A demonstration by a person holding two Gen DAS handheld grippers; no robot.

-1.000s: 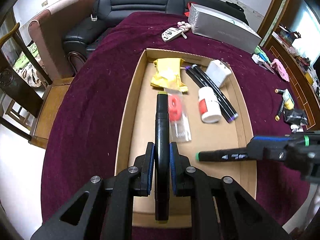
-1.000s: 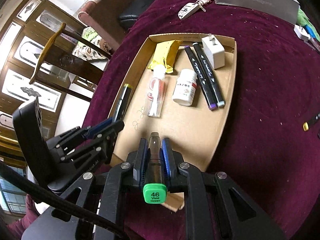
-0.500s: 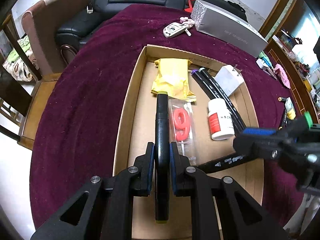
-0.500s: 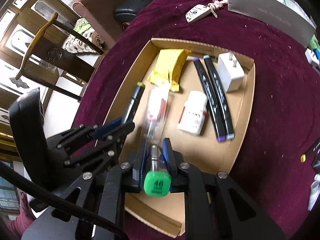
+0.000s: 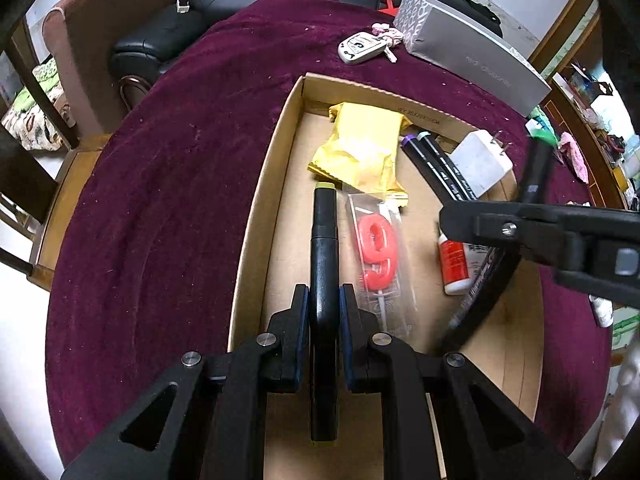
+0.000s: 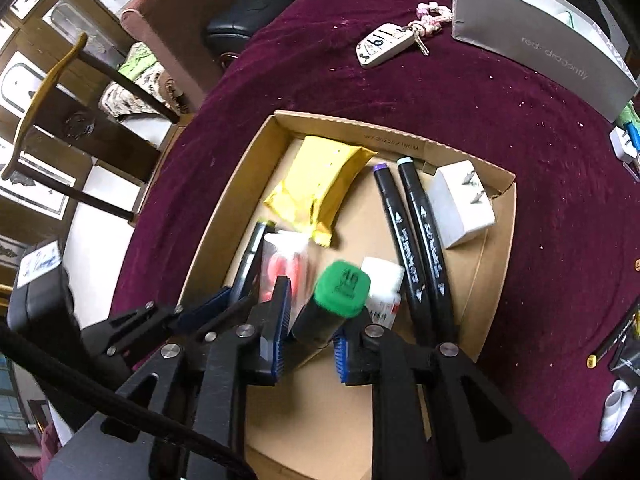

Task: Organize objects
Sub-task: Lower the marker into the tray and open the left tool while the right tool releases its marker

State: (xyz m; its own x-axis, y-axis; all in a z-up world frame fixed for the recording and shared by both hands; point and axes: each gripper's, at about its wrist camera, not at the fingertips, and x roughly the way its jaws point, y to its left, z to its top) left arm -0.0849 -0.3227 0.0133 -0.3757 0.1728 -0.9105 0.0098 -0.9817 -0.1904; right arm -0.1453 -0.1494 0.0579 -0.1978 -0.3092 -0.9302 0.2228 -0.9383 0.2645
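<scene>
Nearest, the left tongs (image 5: 324,292) point steeply down and are clamped narrow on a black marker (image 5: 324,240), whose rear end is cut off behind the jaws. It hangs over the box (image 5: 256,240) floor. To their right, the right tongs (image 6: 316,304) also tilt down. Their jaws have just been opening slightly, and the green marker (image 6: 342,294) sits skewed between them, probably still pinched. Its blurred cap number may read 46. Just ahead, the right tongs half hide a white bottle (image 5: 452,268), label unreadable, and a bagged red "9" candle (image 5: 376,248). Farther on lie a yellow packet (image 5: 360,148), two markers (image 6: 412,248) and a charger (image 6: 460,204). Beyond the box, a grey carton (image 6: 552,40) reads "red dragonfly".
</scene>
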